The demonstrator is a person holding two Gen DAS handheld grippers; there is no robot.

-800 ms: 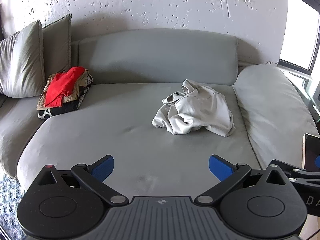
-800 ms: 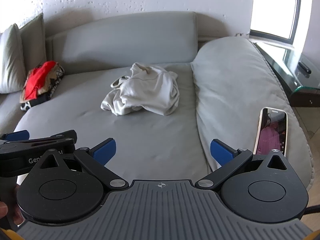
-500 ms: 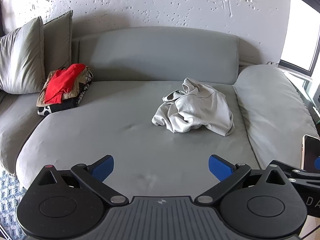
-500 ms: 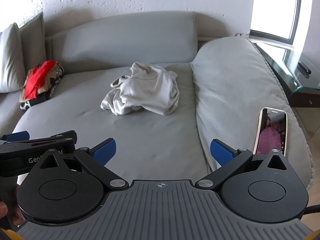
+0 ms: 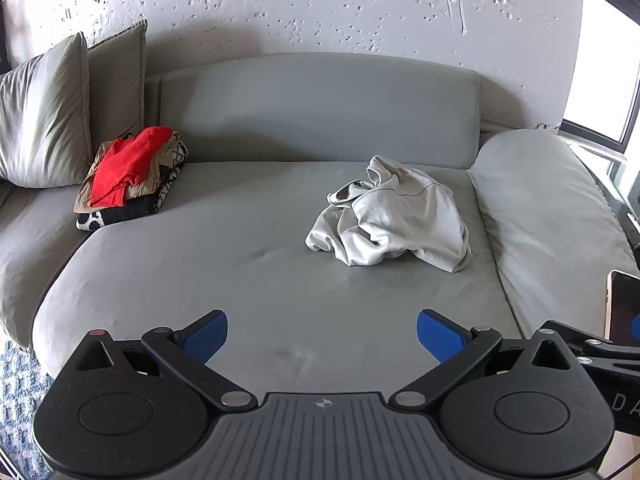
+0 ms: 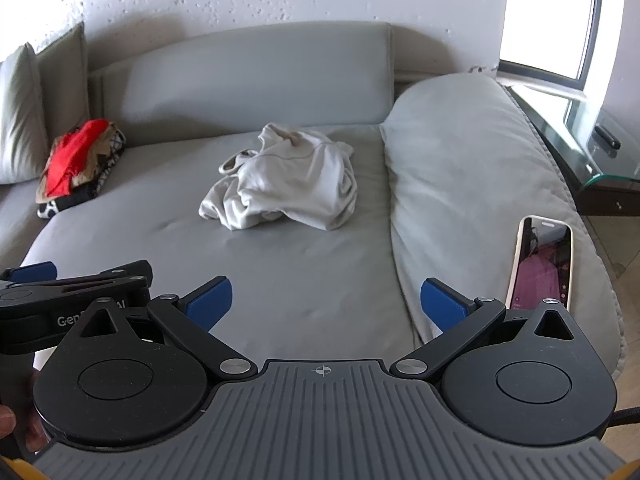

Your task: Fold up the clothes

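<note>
My left hand-held gripper (image 5: pixel 322 334) and right hand-held gripper (image 6: pixel 326 300) gape wide, empty. Crumpled grey garment (image 5: pixel 394 216) sits well ahead on sofa (image 5: pixel 240 264), unfolded. Folded pile (image 5: pixel 132 176) far ahead-left looks done.

A crumpled garment (image 5: pixel 390 216) lies near the middle of the sofa seat (image 5: pixel 240 280), in front of the backrest (image 5: pixel 320 112). Far to its left, a pile of clothes (image 5: pixel 128 176) sits beside two cushions (image 5: pixel 44 116). To its right runs the padded arm (image 6: pixel 472 168), a phone (image 6: pixel 542 264) resting on its near end
</note>
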